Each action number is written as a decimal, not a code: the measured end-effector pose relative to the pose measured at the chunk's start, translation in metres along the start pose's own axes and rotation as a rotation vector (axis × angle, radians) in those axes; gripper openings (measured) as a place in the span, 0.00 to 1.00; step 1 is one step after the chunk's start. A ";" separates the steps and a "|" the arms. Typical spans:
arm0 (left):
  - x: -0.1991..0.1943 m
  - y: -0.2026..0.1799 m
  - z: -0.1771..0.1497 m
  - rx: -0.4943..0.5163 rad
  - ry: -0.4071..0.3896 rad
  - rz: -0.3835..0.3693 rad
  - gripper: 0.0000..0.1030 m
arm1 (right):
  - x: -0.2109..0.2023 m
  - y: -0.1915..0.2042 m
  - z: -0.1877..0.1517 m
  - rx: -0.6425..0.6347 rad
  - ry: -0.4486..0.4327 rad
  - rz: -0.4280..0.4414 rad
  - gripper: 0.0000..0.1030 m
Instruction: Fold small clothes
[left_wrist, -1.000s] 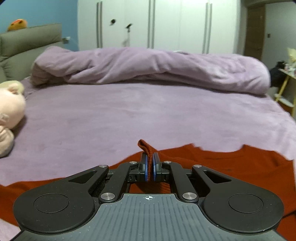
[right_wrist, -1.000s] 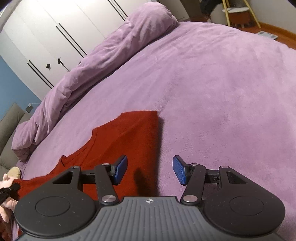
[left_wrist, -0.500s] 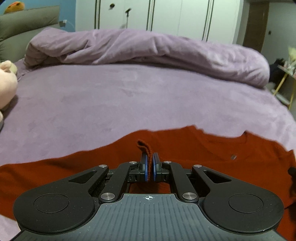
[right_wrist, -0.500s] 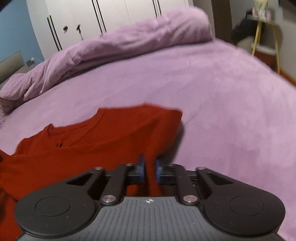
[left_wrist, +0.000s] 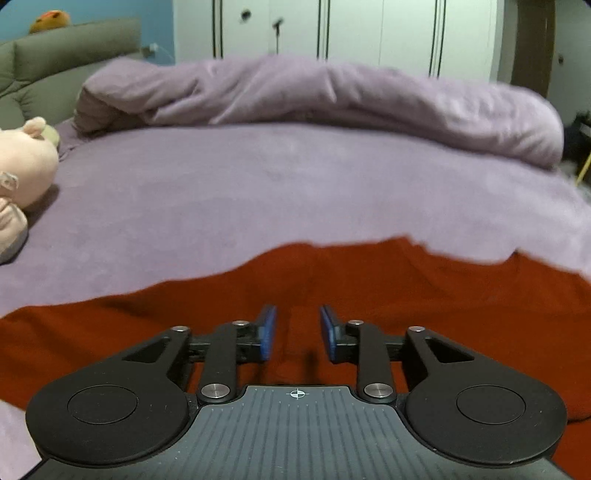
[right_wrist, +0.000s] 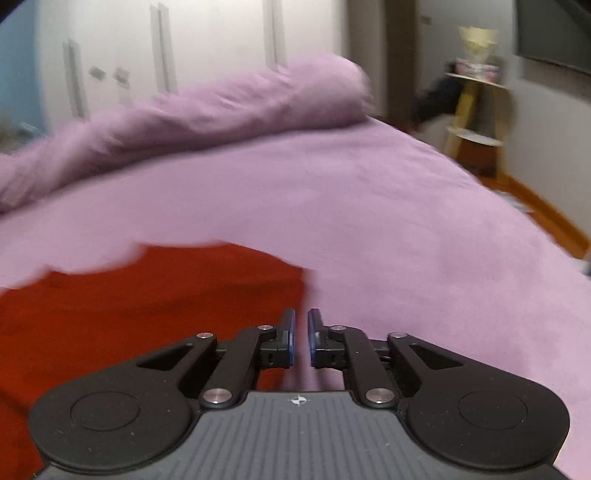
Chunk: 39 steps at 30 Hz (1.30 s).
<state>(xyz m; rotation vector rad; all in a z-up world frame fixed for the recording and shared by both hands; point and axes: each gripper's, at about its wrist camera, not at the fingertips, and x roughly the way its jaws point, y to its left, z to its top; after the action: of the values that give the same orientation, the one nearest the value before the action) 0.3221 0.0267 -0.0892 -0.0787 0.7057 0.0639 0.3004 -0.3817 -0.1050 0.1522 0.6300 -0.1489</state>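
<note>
red shirt (right_wrist: 147, 302), purple bedsheet (right_wrist: 369, 221), rumpled duvet (right_wrist: 221, 107)

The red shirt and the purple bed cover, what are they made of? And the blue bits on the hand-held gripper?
The red shirt looks like soft, matte knit cloth: it drapes and wrinkles. The purple bed cover seems fuzzy fleece or plush, with a velvety, patchy sheen. The blue pads on the left hand-held gripper look like smooth rubber or plastic; which one is hard to tell.

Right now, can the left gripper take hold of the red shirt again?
Probably yes. The left gripper has just been opening; its jaws stand apart with nothing pinched, right over the red shirt lying flat on the bed. Nothing lies in the way.
</note>
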 end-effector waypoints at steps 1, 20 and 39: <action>-0.003 -0.005 -0.001 -0.002 -0.002 -0.031 0.42 | -0.004 0.008 -0.001 -0.004 0.001 0.067 0.09; 0.028 -0.030 -0.036 0.111 0.100 -0.093 0.70 | 0.010 0.025 -0.051 -0.278 -0.009 -0.100 0.00; 0.016 -0.007 -0.035 -0.010 0.206 -0.102 0.77 | -0.024 0.071 -0.064 -0.303 0.073 -0.020 0.14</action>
<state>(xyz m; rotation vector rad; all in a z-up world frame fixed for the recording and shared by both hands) 0.3122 0.0165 -0.1262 -0.1323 0.9063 -0.0386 0.2577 -0.2986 -0.1352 -0.1415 0.7196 -0.0655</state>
